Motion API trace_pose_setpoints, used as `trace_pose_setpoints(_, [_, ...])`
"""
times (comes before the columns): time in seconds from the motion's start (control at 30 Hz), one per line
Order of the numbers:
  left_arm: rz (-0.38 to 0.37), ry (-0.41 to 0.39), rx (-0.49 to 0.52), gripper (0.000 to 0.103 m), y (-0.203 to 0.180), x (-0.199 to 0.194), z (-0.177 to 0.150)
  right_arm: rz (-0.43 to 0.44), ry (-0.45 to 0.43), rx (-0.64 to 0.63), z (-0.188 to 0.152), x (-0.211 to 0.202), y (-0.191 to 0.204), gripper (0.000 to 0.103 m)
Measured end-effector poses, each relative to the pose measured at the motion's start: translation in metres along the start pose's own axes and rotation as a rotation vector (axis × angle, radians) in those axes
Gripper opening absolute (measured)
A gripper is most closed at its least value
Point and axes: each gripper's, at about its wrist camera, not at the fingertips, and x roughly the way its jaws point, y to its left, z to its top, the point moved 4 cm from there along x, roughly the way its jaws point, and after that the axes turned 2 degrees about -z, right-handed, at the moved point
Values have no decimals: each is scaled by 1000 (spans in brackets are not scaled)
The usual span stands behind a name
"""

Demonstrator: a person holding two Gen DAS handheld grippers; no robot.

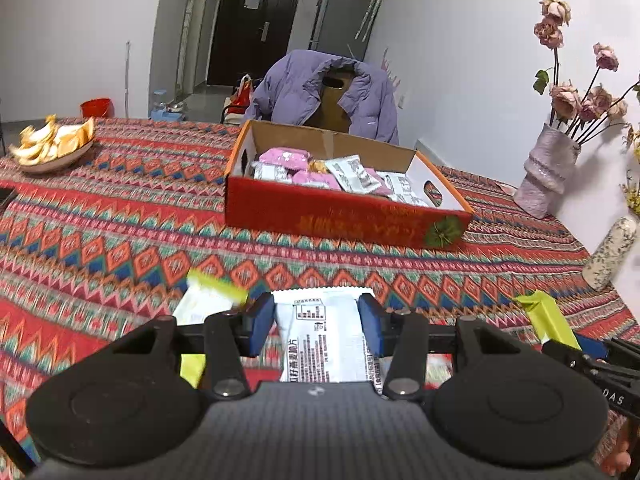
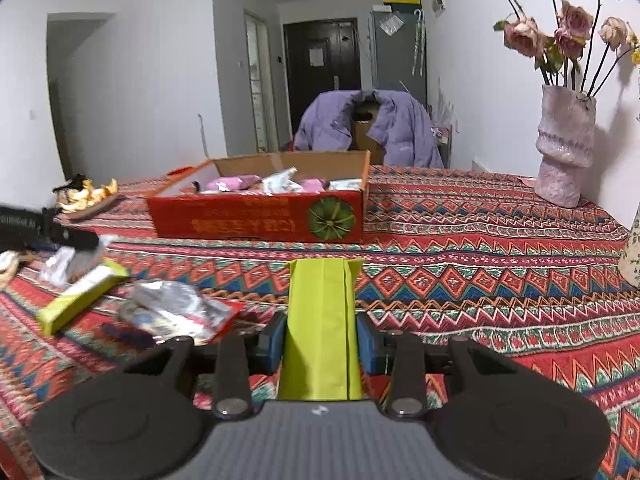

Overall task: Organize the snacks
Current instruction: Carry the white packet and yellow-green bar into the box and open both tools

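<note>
My left gripper (image 1: 316, 326) is shut on a white snack packet (image 1: 324, 336) with dark print, lifted above the patterned tablecloth. My right gripper (image 2: 322, 346) is shut on a lime-green snack pack (image 2: 320, 320) that stands up between its blue pads; the same green pack (image 1: 546, 316) shows at the right of the left wrist view. Ahead of both stands the red cardboard box (image 1: 344, 216), open on top, holding pink and white snack packets (image 1: 320, 170). In the right wrist view the box (image 2: 256, 220) is left of centre, and the left gripper's arm (image 2: 48, 232) enters from the left edge.
Loose snacks lie on the cloth: a green-and-white pack (image 2: 80, 296), a silvery wrapper (image 2: 176, 312), another green-edged packet (image 1: 208, 300). A dish of orange peel (image 1: 52, 144) sits far left. A pale vase of dried roses (image 1: 548, 172) and a speckled bottle (image 1: 610, 252) stand by the right wall.
</note>
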Motion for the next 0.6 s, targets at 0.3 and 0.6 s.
trace_pose_setpoints(0.3, [-17,-72,17,47,-6,-66,-29,41,-78,-21,-3,-56,19,36])
trace_pose_setpoints(0.6, [-36,-139,6,47,-6,-97,-34,34,-129,-80,10,-87,33,36])
